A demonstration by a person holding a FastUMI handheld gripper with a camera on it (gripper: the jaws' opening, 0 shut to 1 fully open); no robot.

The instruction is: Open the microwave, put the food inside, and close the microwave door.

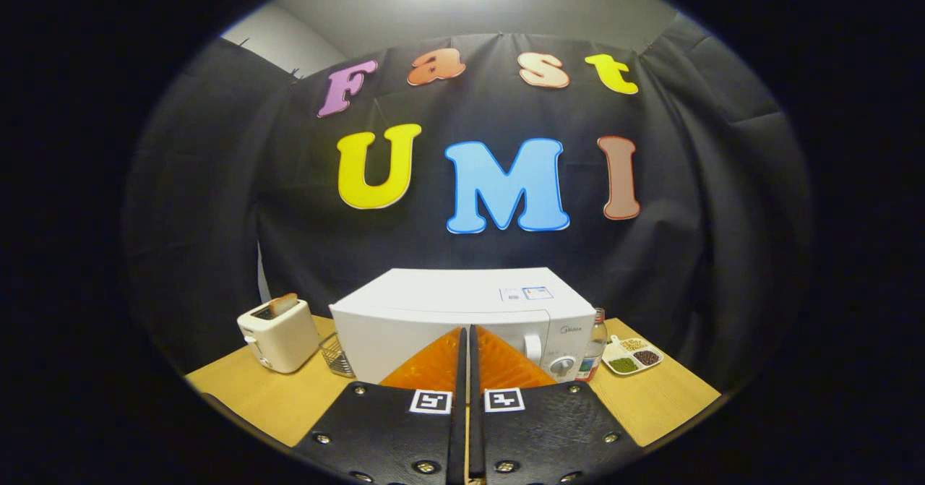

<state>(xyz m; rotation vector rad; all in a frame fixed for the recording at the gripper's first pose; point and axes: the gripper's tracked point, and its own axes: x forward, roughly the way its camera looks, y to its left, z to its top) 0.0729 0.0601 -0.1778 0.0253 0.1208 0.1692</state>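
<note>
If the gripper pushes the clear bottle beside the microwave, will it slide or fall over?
The bottle looks tall and narrow, so a high push would probably tip it. It seems to be glass or plastic, likely slippery. The gripper, fingers nearly together and empty, points at the microwave.

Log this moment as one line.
tool: shut, empty | microwave: door closed, just ahead | toaster: left of microwave | sectioned dish: right

A cream toaster (278,335) with a bread slice (282,303) in it stands on the wooden table (271,398). Near it is a small wire basket (336,355). A bottle (595,344) stands farther along.
</note>
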